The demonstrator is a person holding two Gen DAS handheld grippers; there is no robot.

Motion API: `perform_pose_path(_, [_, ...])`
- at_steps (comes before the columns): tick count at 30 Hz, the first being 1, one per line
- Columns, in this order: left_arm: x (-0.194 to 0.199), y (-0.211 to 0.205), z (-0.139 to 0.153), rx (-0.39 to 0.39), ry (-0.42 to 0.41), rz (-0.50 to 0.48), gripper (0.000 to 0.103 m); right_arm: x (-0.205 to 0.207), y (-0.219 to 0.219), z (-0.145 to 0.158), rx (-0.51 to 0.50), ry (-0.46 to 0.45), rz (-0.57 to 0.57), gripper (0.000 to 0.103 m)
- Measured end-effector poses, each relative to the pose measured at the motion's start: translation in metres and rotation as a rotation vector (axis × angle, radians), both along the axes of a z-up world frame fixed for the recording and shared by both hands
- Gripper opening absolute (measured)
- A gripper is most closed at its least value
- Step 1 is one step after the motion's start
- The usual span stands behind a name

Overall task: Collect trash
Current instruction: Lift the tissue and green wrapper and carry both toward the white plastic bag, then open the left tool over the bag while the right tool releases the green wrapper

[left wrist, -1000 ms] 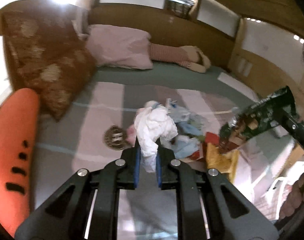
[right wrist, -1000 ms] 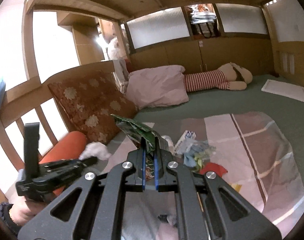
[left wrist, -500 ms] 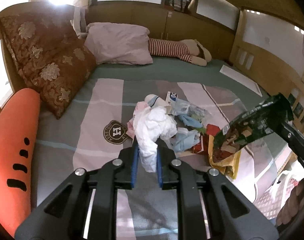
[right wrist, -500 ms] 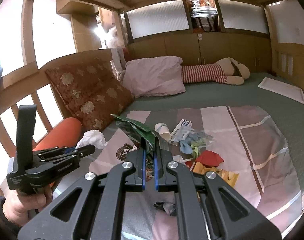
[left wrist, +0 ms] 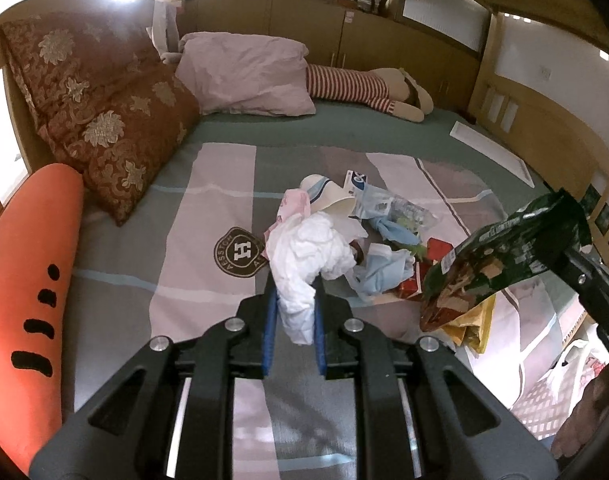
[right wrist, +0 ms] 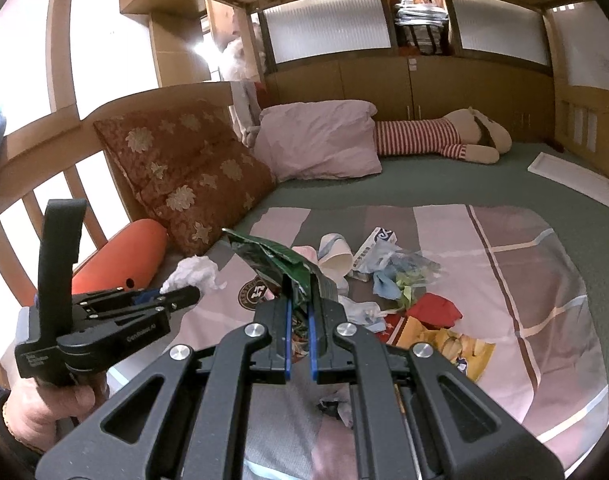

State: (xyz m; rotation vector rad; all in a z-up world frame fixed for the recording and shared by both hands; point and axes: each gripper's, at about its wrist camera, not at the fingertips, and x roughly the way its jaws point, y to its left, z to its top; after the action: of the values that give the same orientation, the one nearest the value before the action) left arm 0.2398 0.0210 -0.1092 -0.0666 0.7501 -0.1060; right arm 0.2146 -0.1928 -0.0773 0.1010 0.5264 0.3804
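Holding both catches clear of the bed is the step in hand, and doing it well looks like a matter of steady grip and a short carry. The left tongs [left wrist: 293,312] are clenched on a crumpled white tissue [left wrist: 310,256], which bulges above and ahead of the blue pads [left wrist: 269,332]. The right tongs [right wrist: 299,330] are clenched on a green snack bag [right wrist: 282,262], pinched at one end so that its open mouth hangs down to the right of the left tongs in the left wrist view.

Ahead of both tongs, on the striped blanket [left wrist: 208,280], lies the remaining trash pile [left wrist: 388,236]: a paper cup [right wrist: 336,258], blue and clear wrappers, a red scrap [right wrist: 434,308] and a yellow packet [right wrist: 444,346].

A white plastic bag [left wrist: 560,380] shows low and to the right of the left tongs, off the bed's edge; that is probably where the trash goes. Keep the snack bag's mouth from tipping further, since crumbs may spill. Let go only once each item hangs over the opening, because a light tissue can cling to the pads.
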Motion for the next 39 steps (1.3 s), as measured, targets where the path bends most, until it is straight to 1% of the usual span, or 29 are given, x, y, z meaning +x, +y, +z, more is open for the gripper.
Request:
perform_pose_path(6, [-0.001,-0.003,0.0,-0.002,-0.001,-0.016,0.015,0.0,-0.004,0.002,-0.001,0.0,-0.008,0.007])
perform_pose_path(9, [-0.002,-0.008,0.0,-0.011,-0.004,-0.045,0.015,-0.009,-0.022,0.012,0.02,-0.018,-0.039,0.007])
perform_pose_path(12, [-0.006,-0.021,0.001,-0.028,-0.015,-0.105,0.015,-0.038,-0.054,0.028,0.052,-0.063,-0.101,0.007])
perform_pose_path(14, [-0.01,-0.037,0.003,-0.039,-0.015,-0.162,0.015,-0.071,-0.09,0.037,0.073,-0.094,-0.168,0.007])
perform_pose_path(16, [-0.019,-0.059,0.005,-0.055,-0.013,-0.24,0.015,-0.104,-0.123,0.042,0.049,-0.109,-0.233,0.007])
perform_pose_path(18, [-0.036,-0.101,0.011,-0.07,-0.01,-0.375,0.015,-0.143,-0.16,0.046,0.009,-0.116,-0.321,0.007])
perform_pose_path(19, [-0.044,-0.117,0.013,-0.073,-0.007,-0.426,0.015,-0.159,-0.175,0.047,-0.006,-0.113,-0.36,0.007])
perform_pose_path(20, [-0.058,-0.146,0.016,-0.077,0.0,-0.509,0.015,-0.178,-0.194,0.048,-0.021,-0.107,-0.407,0.007])
perform_pose_path(22, [-0.081,-0.189,0.021,-0.096,0.026,-0.638,0.015,-0.209,-0.222,0.048,-0.048,-0.088,-0.48,0.007])
perform_pose_path(23, [-0.097,-0.221,0.023,-0.123,0.058,-0.723,0.015,-0.224,-0.235,0.048,-0.067,-0.076,-0.52,0.007])
perform_pose_path(24, [-0.108,-0.243,0.024,-0.146,0.085,-0.778,0.015,-0.235,-0.244,0.047,-0.076,-0.068,-0.549,0.007])
perform_pose_path(25, [-0.123,-0.274,0.025,-0.179,0.134,-0.851,0.015,-0.246,-0.255,0.045,-0.078,-0.058,-0.583,0.007])
perform_pose_path(27, [-0.143,-0.319,0.022,-0.192,0.194,-0.929,0.015,-0.259,-0.272,0.039,-0.078,-0.026,-0.628,0.007])
perform_pose_path(28, [-0.151,-0.335,0.021,-0.185,0.203,-0.951,0.015,-0.263,-0.28,0.036,-0.081,-0.011,-0.649,0.007])
perform_pose_path(29, [-0.159,-0.357,0.017,-0.169,0.216,-0.979,0.021,-0.264,-0.285,0.034,-0.084,0.0,-0.665,0.007])
perform_pose_path(30, [-0.163,-0.375,0.009,-0.152,0.249,-0.995,0.025,-0.268,-0.286,0.032,-0.09,0.01,-0.679,0.008])
perform_pose_path(31, [-0.162,-0.384,0.004,-0.146,0.277,-1.0,0.043,-0.268,-0.289,0.031,-0.098,0.022,-0.695,0.012])
perform_pose_path(32, [-0.16,-0.392,0.0,-0.156,0.306,-1.002,0.062,-0.266,-0.29,0.03,-0.101,0.033,-0.704,0.031])
perform_pose_path(33, [-0.158,-0.394,-0.001,-0.169,0.306,-0.994,0.067,-0.267,-0.292,0.032,-0.094,0.032,-0.709,0.066])
perform_pose_path(34, [-0.151,-0.388,0.003,-0.177,0.285,-0.966,0.07,-0.268,-0.291,0.036,-0.085,0.005,-0.727,0.082])
perform_pose_path(35, [-0.143,-0.378,0.009,-0.187,0.266,-0.945,0.076,-0.272,-0.289,0.041,-0.079,-0.037,-0.753,0.096])
perform_pose_path(37, [-0.129,-0.357,0.021,-0.218,0.224,-0.912,0.087,-0.275,-0.275,0.048,-0.072,-0.096,-0.742,0.096])
perform_pose_path(38, [-0.119,-0.336,0.032,-0.222,0.177,-0.873,0.087,-0.271,-0.269,0.051,-0.069,-0.111,-0.725,0.096])
perform_pose_path(39, [-0.109,-0.318,0.042,-0.207,0.131,-0.829,0.087,-0.266,-0.264,0.054,-0.066,-0.12,-0.712,0.096])
